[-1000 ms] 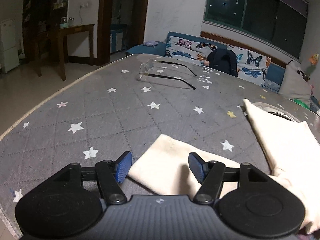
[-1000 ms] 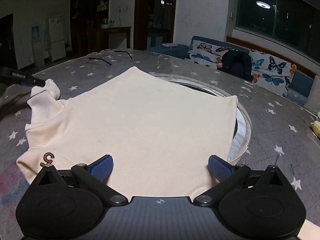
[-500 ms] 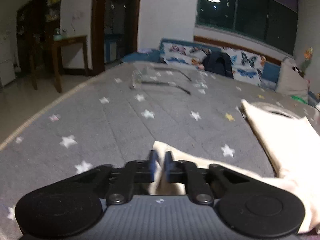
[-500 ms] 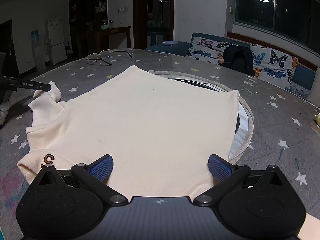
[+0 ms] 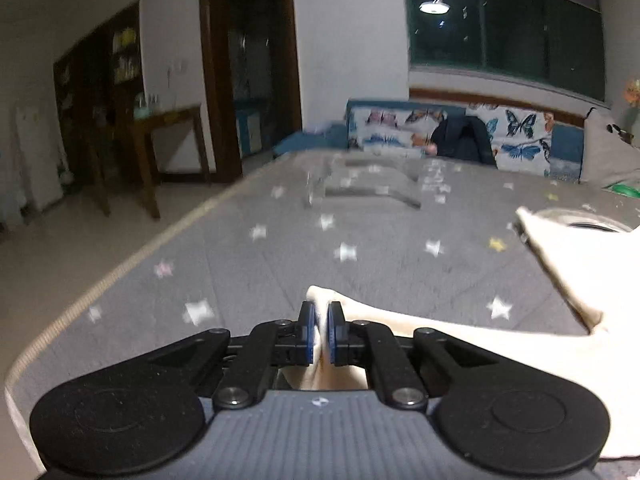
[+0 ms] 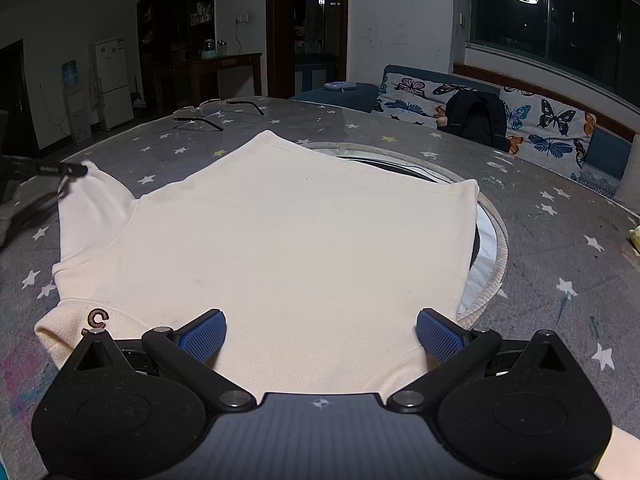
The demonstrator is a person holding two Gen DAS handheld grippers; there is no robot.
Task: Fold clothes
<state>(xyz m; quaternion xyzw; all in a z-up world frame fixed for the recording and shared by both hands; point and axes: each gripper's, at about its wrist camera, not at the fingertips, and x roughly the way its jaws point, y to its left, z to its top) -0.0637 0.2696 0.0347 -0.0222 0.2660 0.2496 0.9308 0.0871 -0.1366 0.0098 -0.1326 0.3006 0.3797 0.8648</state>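
Observation:
A cream T-shirt (image 6: 288, 224) lies spread flat on the grey star-print table cover (image 6: 560, 248), a small brown letter on its near left edge. In the left wrist view my left gripper (image 5: 319, 320) is shut on the end of the shirt's sleeve (image 5: 400, 320), the cloth pinched between the blue pads. The shirt's body (image 5: 580, 264) stretches off to the right. From the right wrist view, that gripper's dark tip (image 6: 72, 169) holds the sleeve end at far left. My right gripper (image 6: 320, 332) stands open just over the shirt's near hem, nothing pressed between its pads.
A pair of clear glasses (image 6: 212, 114) lies at the far side of the table. A round turntable rim (image 6: 492, 240) shows under the shirt's right side. The table edge (image 5: 120, 272) runs along the left. A butterfly-print sofa with a black bag (image 6: 476, 118) stands behind.
My left gripper closed on the sleeve end and has tilted up a little with it, lifting the cloth. The right gripper stayed still and open.

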